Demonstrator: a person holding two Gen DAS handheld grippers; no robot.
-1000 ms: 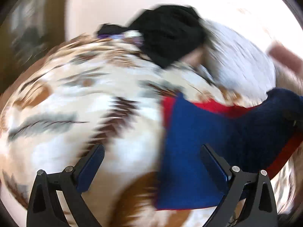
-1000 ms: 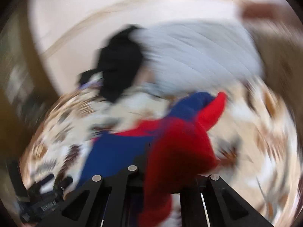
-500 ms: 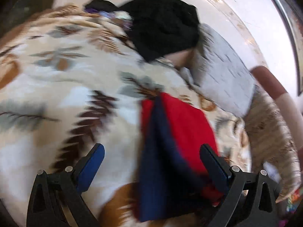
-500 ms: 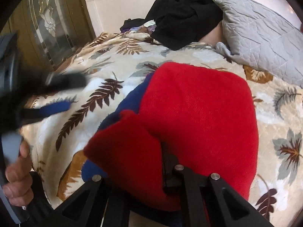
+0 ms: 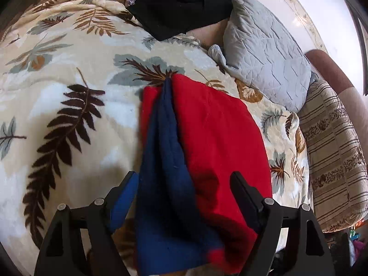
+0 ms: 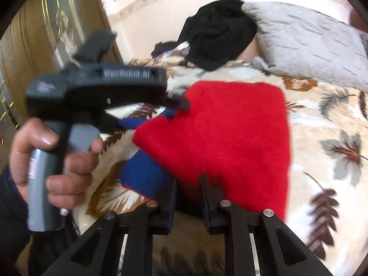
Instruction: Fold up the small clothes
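Two colours show on the folded garment: a red outer face and a blue inner layer that pokes out along the left edge. It lies flat on the leaf-print blanket, near the foot of a grey quilted pillow, with a heap of black clothing further back against the wall.

The left gripper straddles the garment's near end; its jaws have just been closing but stand apart, the blue-padded finger at the cloth's left edge and the other over the red face. Whether either pad presses on the fabric is hard to tell from this angle. In the right wrist view the same tool appears blurred, its grey handle held by the person's left hand, its tip at the garment's far left corner.

The right gripper sits at the garment's near edge, its jaws having just been opening, now a narrow gap apart. The red edge lies just ahead of the fingers, seemingly not pinched between them.
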